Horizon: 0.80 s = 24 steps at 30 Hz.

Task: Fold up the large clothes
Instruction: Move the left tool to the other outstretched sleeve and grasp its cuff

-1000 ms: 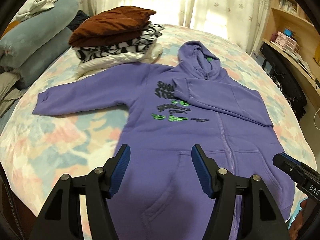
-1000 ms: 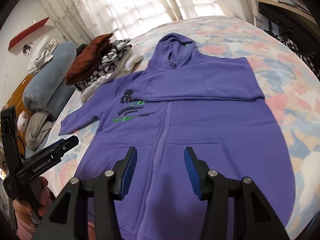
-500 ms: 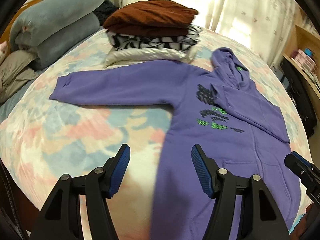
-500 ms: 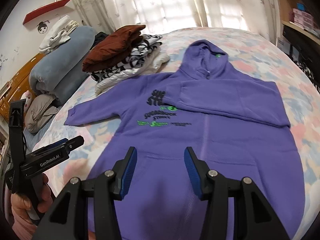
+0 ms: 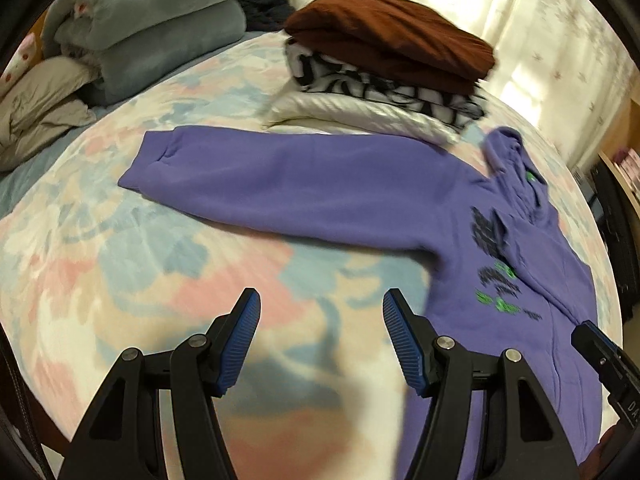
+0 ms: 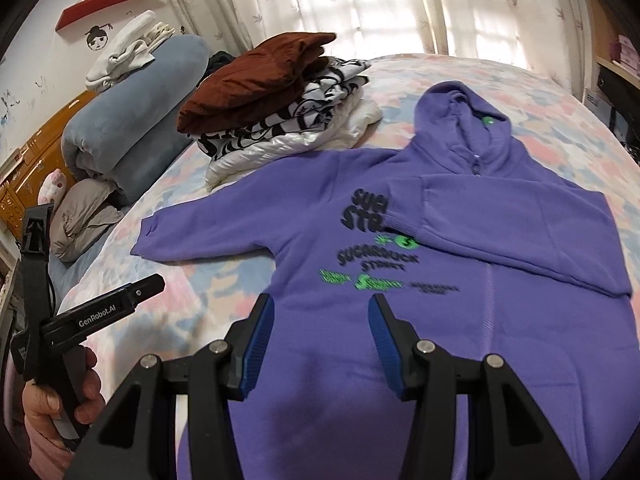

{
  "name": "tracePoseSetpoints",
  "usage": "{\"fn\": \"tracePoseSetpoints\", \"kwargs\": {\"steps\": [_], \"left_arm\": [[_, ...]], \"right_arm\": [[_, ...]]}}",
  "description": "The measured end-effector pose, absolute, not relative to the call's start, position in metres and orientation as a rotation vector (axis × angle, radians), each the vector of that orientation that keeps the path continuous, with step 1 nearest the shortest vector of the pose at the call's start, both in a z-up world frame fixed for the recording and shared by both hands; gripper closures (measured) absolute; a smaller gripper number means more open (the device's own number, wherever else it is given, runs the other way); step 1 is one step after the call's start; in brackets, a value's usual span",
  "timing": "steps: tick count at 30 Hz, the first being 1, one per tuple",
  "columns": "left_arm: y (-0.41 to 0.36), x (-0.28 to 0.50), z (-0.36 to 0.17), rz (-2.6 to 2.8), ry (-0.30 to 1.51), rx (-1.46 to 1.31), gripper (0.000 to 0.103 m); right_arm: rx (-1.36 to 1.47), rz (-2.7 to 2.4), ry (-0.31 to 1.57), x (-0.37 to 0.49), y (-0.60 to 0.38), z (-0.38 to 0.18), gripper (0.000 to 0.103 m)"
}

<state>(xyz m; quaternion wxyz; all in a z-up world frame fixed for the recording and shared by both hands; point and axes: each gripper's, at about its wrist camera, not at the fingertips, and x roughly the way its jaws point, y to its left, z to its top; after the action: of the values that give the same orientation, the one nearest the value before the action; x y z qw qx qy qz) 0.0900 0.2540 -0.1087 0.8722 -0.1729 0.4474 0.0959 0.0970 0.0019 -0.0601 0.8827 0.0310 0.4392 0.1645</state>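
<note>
A purple zip hoodie (image 6: pixel 460 320) with black and green print lies face up on the bed. Its right sleeve (image 6: pixel 520 232) is folded across the chest. Its left sleeve (image 5: pixel 288 184) lies stretched out to the side, cuff (image 5: pixel 156 160) at the far left. My left gripper (image 5: pixel 320 336) is open and empty, above the bedspread below that sleeve, left of the hoodie's body. My right gripper (image 6: pixel 318 340) is open and empty over the hoodie's lower front. The left gripper also shows in the right wrist view (image 6: pixel 100 312).
A stack of folded clothes (image 5: pixel 384 68), brown on top, sits just beyond the stretched sleeve. Rolled blue-grey blankets (image 5: pixel 152 36) and pillows lie at the bed's head, far left. A shelf unit (image 6: pixel 616 64) stands past the bed's right edge. Curtains hang behind.
My left gripper has swung left off the hoodie's body, out over the bedspread toward the stretched sleeve. The right gripper has shifted left and back a little. The hoodie has not moved.
</note>
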Motion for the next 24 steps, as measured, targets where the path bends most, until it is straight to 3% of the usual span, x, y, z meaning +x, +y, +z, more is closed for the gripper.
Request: {"fn": "tracePoseSetpoints", "kwargs": {"steps": [18, 24], "left_arm": [[0.379, 0.156, -0.190, 0.200, 0.958, -0.688, 0.041], [0.401, 0.167, -0.195, 0.197, 0.929, -0.731, 0.041]], "right_arm": [[0.012, 0.385, 0.924, 0.174, 0.093, -0.107, 0.054], [0.014, 0.392, 0.936, 0.191, 0.111, -0.118, 0.056]]}}
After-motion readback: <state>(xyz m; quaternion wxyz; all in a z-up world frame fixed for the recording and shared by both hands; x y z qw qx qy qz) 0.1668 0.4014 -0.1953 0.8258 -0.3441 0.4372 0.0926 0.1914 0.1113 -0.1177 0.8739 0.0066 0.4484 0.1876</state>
